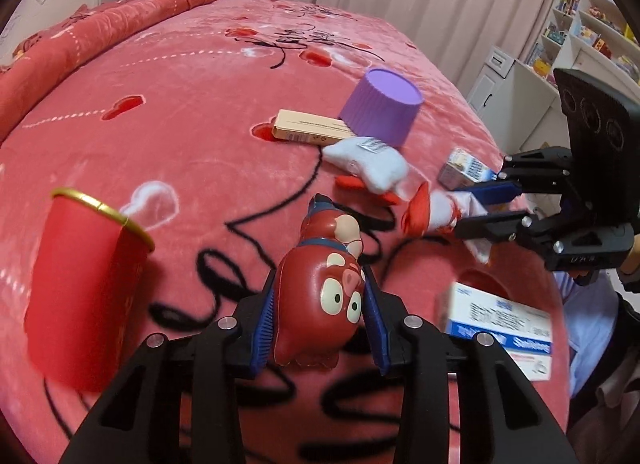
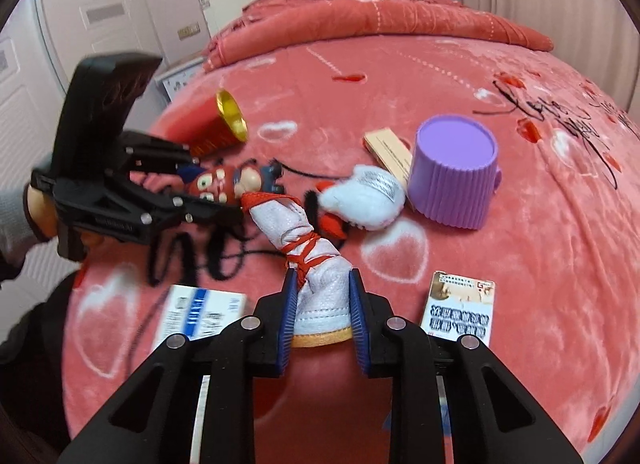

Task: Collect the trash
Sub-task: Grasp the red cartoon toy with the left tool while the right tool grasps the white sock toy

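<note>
A red cartoon toy figure lies on the pink bedspread, and my left gripper is shut on it, a blue pad pressing each side. In the right wrist view the same left gripper holds the toy figure at the left. My right gripper is shut on the heel end of a small white shoe with red laces. From the left wrist view, that right gripper grips the white shoe at the right edge of the bed.
A red paper cup with a gold rim lies on its side. An upturned purple cup, a beige box and a white plush piece sit mid-bed. A small carton and a blue-and-white medicine box lie nearer. Shelves stand beyond.
</note>
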